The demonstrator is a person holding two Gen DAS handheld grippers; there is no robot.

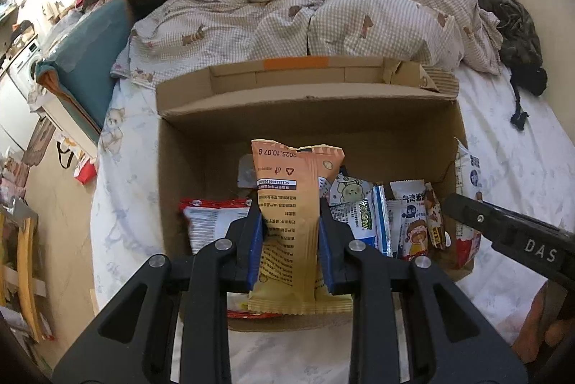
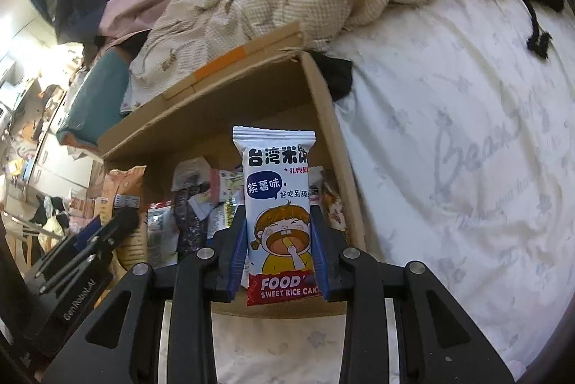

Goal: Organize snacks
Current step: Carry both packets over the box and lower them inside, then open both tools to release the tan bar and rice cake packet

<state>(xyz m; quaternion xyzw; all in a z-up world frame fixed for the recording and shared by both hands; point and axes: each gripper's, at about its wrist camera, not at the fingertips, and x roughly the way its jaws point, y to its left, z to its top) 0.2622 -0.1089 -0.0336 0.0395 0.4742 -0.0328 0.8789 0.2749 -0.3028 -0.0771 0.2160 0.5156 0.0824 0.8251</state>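
Note:
My left gripper (image 1: 289, 226) is shut on an orange snack packet (image 1: 293, 204), held upright over the open cardboard box (image 1: 251, 125). Several snack packets (image 1: 363, 215) lie inside the box, with a red-and-white bag (image 1: 212, 222) at its left. The right gripper's body (image 1: 503, 233) enters the left wrist view from the right. My right gripper (image 2: 278, 233) is shut on a white sweet rice cake packet (image 2: 278, 204) with a cartoon child, held above the box's near right corner (image 2: 334, 132). The left gripper (image 2: 90, 251) shows at the lower left there, still gripping the orange packet (image 2: 124, 190).
The box stands on a bed with a white printed sheet (image 2: 449, 150). A crumpled checked duvet (image 1: 305, 10) lies behind the box. A teal cushion (image 1: 86, 60) sits at the bed's left edge, a dark fabric item (image 1: 521, 39) at the far right. Cluttered floor and furniture lie left.

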